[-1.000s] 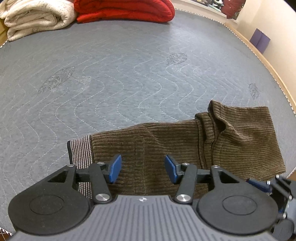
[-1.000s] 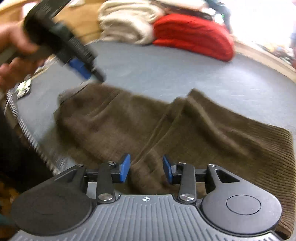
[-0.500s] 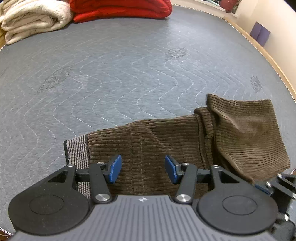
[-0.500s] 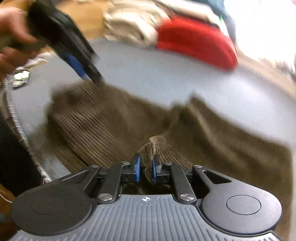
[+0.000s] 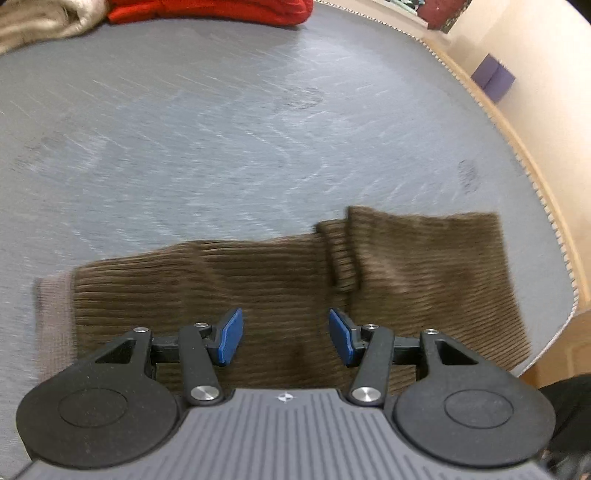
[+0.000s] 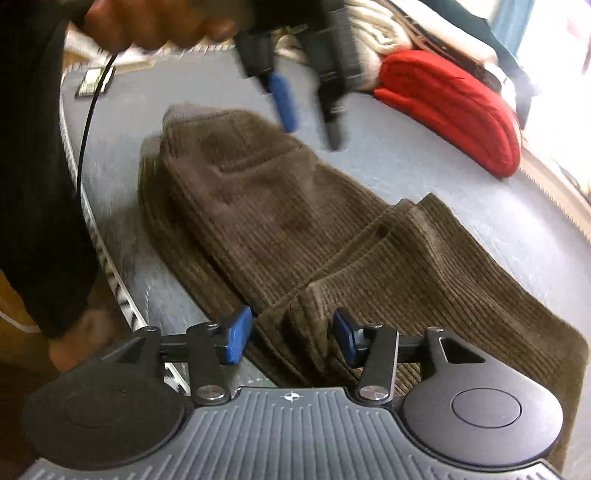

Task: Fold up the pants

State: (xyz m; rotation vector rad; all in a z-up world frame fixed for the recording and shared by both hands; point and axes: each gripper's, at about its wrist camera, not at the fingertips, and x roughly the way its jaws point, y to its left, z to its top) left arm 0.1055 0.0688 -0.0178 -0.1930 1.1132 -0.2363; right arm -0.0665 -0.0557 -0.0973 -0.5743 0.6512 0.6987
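Brown corduroy pants [image 5: 295, 280] lie folded on the grey quilted mattress [image 5: 221, 147], their striped waistband lining showing at the left end. My left gripper [image 5: 284, 338] hovers open over the middle of the pants with nothing between its blue pads. The right wrist view shows it too, blurred: the left gripper [image 6: 308, 118] hangs above the waist end of the pants [image 6: 295, 229]. My right gripper [image 6: 291, 338] is at the near edge, its jaws opening. A raised ridge of cloth stands between the pads, which do not press on it.
A red folded blanket [image 6: 450, 107] and a cream one [image 5: 37, 22] lie at the far end. A wooden bed frame [image 5: 517, 147] runs along the right edge, with a purple object [image 5: 493, 77] beyond it. A person's hand [image 6: 155, 22], a black sleeve and a cable are at the left.
Half a second ago my right gripper was shut on a pinched fold of cloth; now it has opened, let the fold go and rolled. My left gripper has shifted over the pants.
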